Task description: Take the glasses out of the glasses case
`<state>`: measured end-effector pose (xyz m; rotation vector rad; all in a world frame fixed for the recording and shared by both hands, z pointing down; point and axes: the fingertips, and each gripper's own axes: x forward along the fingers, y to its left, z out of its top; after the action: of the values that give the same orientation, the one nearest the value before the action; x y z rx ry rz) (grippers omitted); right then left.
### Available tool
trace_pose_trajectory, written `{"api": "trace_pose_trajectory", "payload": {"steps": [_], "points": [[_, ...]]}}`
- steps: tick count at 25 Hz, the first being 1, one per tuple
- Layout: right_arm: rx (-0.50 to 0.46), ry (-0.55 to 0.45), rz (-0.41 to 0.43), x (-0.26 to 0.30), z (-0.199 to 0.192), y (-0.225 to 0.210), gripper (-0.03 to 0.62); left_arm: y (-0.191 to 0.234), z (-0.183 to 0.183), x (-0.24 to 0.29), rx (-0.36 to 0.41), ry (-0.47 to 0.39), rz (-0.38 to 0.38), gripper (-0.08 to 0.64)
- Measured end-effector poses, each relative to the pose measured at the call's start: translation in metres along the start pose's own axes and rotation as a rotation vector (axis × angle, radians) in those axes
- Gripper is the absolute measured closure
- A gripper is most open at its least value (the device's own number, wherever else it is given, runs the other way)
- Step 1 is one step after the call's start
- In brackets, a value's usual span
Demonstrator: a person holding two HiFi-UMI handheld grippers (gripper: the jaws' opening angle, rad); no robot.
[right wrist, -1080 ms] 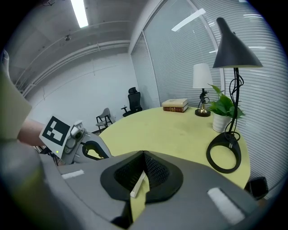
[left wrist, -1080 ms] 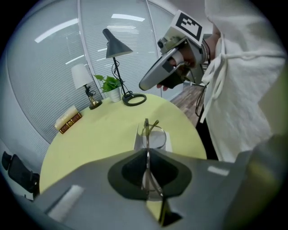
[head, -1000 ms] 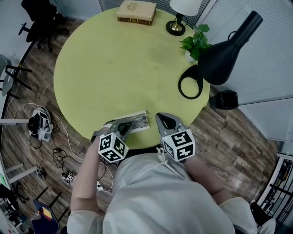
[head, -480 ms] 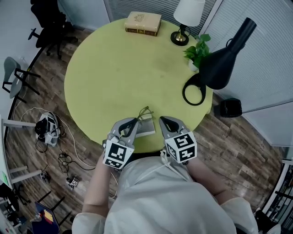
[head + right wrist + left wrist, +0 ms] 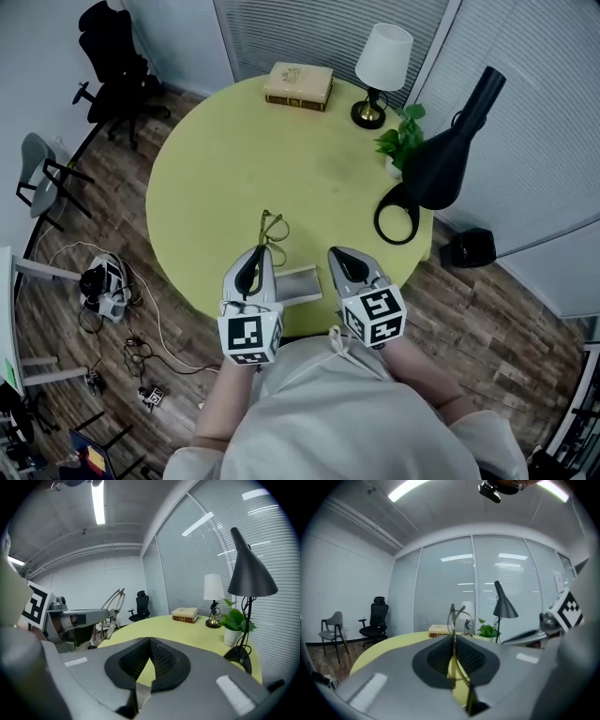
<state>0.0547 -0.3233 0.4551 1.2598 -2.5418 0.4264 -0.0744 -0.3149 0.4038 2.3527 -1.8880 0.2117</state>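
Thin wire-framed glasses point(image 5: 272, 228) stand on edge, folded arm pinched in the left claw point(image 5: 262, 250), up and clear of the case. The glasses case point(image 5: 300, 283), pale and rectangular, lies open and flat at the yellow surface's point(image 5: 225, 159) near edge.

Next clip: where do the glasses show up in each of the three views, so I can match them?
Head view: the glasses stick up from the tip of the left gripper, just left of centre.
Left gripper view: glasses at centre, edge-on, pinched between the jaws.
Right gripper view: glasses left of centre, at the other gripper's tip.
Shared landmark: the book, on the table's far side in all three.
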Motion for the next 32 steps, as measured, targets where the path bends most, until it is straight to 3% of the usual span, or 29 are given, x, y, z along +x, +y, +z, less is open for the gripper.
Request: {"api": "trace_pose_trajectory", "payload": {"steps": [4,9,18,32], "points": [[-0.016,-0.069,0.019,-0.005,0.02,0.007,0.594,0.017,0.004,-0.009,-0.096,-0.006,0.109,0.546],[-0.053,-0.085,0.035,-0.008,0.032,0.013,0.594,0.024,0.012,-0.016,-0.118,-0.031,0.152,0.546],[-0.073,-0.097,0.078,-0.009,0.041,0.025,0.594,0.022,0.007,-0.014,-0.099,-0.021,0.147,0.546],[-0.078,-0.09,0.071,-0.01,0.038,0.018,0.594,0.008,0.002,-0.008,-0.078,-0.015,0.119,0.546]]}}
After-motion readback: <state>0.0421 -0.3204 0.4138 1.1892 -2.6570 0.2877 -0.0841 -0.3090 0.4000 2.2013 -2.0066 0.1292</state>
